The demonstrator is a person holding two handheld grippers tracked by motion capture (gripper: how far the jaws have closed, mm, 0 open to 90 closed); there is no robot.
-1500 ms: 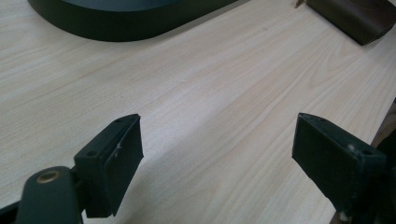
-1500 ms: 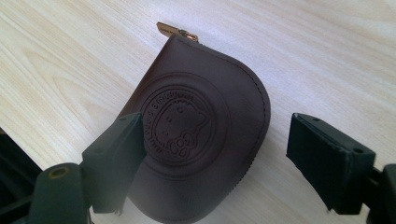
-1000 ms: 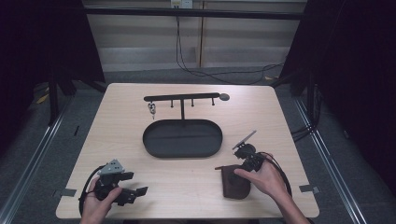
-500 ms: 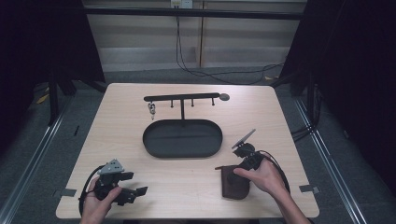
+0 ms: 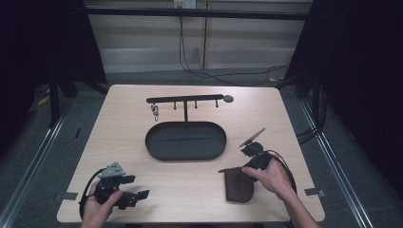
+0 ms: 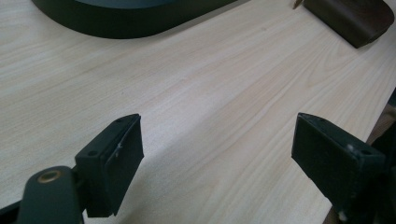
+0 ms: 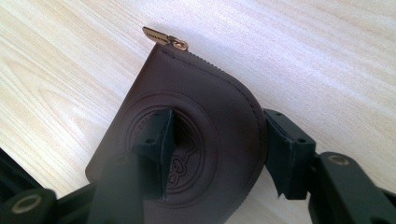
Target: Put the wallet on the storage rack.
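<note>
A dark brown leather pouch lies flat on the wooden table at the front right. Its gold zipper pull points away at the top corner. My right gripper comes at the pouch from the right, and its jaws have just been closing. In the right gripper view one jaw lies over the embossed face of the pouch and the other stands at its rounded edge. My left gripper rests at the front left, open, with bare table between its jaws.
A black oval tray sits mid-table, its rim in the left gripper view. Behind it stands a black hook rack with a small metal piece hanging from it. The pouch's corner lies beyond the left jaws.
The right hand has shifted slightly on the pouch. The left hand and its gripper have stayed in place.
</note>
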